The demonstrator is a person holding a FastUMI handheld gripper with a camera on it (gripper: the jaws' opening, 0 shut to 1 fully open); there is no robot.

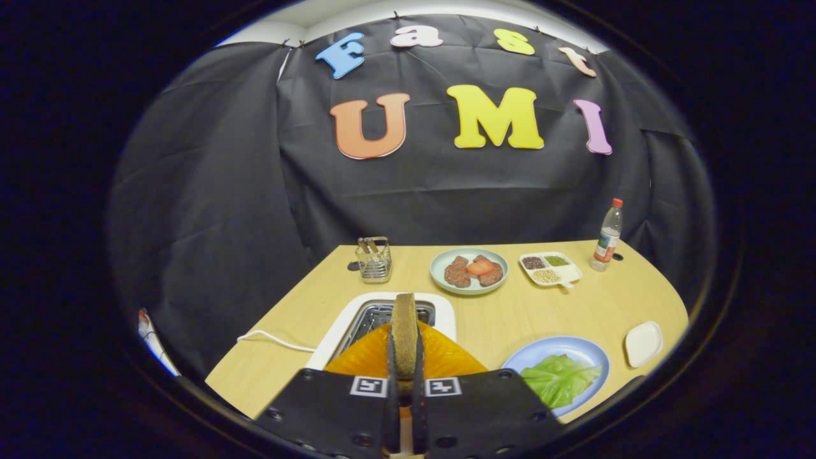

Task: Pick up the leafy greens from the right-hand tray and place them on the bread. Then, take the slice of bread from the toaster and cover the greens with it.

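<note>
Bread slice being held edge-on in the claw (404, 373) above the toaster (382, 317).

The bread slice (404, 331) is being pinched between both fingers, standing upright with its long axis running straight ahead. The leafy greens (558, 377) are lying on the blue plate (570, 347) to the right of the fingers, just beside them on the counter (510, 312). An orange dish (446, 357) is being crossed beneath the bread; the coming move is judged to be turning on a rightward, downward carry.

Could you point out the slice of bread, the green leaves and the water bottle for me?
slice of bread (404, 331): gripper view, its crust edge, pinched upright between the gripper fingers.
green leaves (560, 379): gripper view, middle of the leaf on the blue plate.
water bottle (608, 239): gripper view, its clear body.
</note>
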